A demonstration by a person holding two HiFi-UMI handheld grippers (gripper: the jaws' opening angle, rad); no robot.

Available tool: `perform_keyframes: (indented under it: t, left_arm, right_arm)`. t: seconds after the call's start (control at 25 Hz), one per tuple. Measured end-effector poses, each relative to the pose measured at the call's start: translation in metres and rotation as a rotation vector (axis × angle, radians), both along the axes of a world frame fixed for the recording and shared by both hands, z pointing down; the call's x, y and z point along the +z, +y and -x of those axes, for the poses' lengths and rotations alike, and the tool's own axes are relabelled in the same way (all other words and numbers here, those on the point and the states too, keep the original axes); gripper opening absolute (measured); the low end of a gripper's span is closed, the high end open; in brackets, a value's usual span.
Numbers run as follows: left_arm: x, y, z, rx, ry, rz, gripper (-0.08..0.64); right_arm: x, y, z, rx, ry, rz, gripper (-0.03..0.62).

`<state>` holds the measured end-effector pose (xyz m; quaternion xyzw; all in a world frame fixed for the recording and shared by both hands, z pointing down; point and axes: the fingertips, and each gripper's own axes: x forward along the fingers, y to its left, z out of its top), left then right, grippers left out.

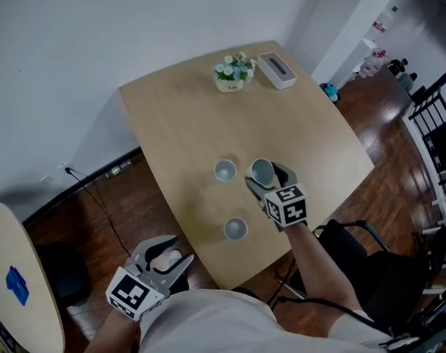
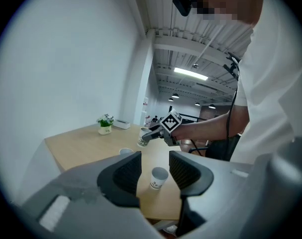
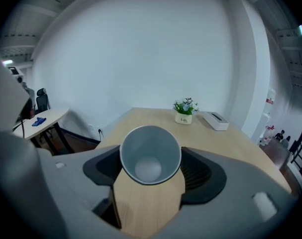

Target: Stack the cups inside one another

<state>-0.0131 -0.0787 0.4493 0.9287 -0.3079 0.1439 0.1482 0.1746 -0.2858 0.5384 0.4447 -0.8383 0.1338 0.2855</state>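
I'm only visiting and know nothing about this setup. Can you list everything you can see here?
light wooden table: one, tan, centre.
farther white paper cup: one, white, upright mid-table.
nearer white paper cup: one, white, upright near the person's edge.
held white paper cup: one, white, tilted, lifted off the table.
small potted plant: one, green in a white pot, far edge.
white rectangular box: one, beside the plant.
round side table: one, pale, lower left.
black chair: one, right of the table.
right tongs: one, grey, shut on the held cup.
left tongs: one, grey, open, empty, off the table.
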Motion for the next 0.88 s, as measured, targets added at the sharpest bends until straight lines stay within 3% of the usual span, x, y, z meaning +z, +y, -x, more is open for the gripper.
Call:
perform_keyframes:
  t: [0.2,0.4,0.64,0.88]
  left_arm:
    - [0.005,0.001,0.031,0.012,-0.002,0.008,0.186]
    - [0.014,0.005,0.054,-0.009,0.018,0.048,0.186]
    - [0.024,0.005,0.075,-0.016,0.026,0.07,0.193]
    - [0.023,0.002,0.076,0.054,0.016,0.05,0.209]
  right_arm:
    - [-0.001,-0.016,0.05,-0.031,-0.004,-0.013,0.362]
    - [0.023,-0.025,0.075,-0.035,0.017,0.01,0.362]
    - [0.058,-0.025,0.085,-0.026,0.054,0.072,0.393]
    - [0.044,0.004,0.078,-0.007,0.056,0.078,0.408]
